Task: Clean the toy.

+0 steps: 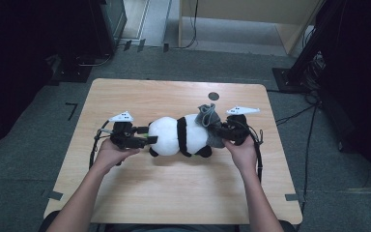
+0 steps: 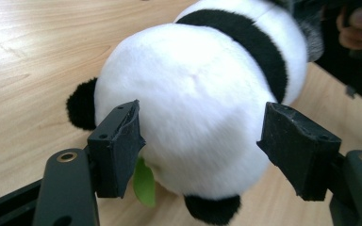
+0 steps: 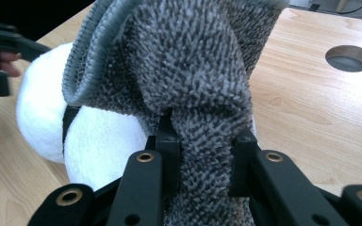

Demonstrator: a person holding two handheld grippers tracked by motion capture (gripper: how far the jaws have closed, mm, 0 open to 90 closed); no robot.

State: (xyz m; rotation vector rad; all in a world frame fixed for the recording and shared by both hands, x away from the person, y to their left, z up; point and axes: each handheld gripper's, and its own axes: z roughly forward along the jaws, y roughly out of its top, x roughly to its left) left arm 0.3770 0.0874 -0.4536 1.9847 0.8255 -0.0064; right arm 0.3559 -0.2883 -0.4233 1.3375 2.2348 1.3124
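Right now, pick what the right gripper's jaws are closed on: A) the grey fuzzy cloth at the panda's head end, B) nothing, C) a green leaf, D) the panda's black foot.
A: in the right gripper view, the right gripper pinches a fold of the grey fuzzy cloth between its jaws, beside the plush panda.

No lettering, label, brand mark or number can be read anywhere in these views. The green tag (image 2: pixel 144 182) just beside the left gripper (image 2: pixel 212 148), under the plush panda (image 2: pixel 193 103), shows a blank face.
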